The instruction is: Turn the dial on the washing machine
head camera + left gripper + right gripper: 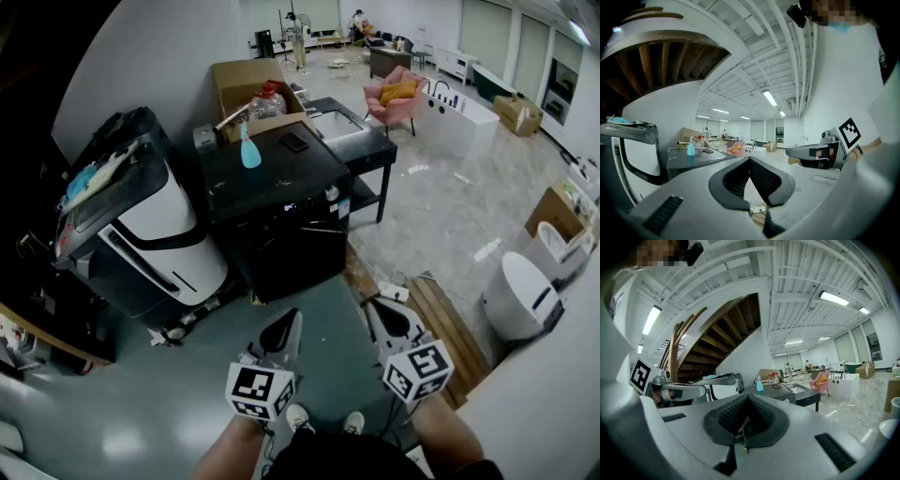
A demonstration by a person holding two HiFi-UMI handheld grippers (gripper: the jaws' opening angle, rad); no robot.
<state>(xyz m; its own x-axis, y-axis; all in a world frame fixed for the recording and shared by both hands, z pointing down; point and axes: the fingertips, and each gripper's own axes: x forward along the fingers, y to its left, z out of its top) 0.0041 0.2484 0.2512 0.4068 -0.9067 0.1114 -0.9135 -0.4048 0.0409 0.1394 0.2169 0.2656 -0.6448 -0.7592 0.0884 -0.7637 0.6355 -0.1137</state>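
Underfoot a grey-green floor (141,422) is seen, replaced further out by pale, glossy stone-look flooring (441,206); the large open hall is bounded on the left by a white wall (159,47). Noted are a pink armchair (394,94) with a yellow cushion, a black side table (375,148), an open cardboard box (234,80) set against the wall, and more cardboard boxes (518,114) at the right. The underside of a wooden staircase (724,341) is shown overhead, and the white beamed ceiling (801,273) is lit by strip lights (834,298).

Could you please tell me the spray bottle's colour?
The spray bottle is light blue; head view shows best.
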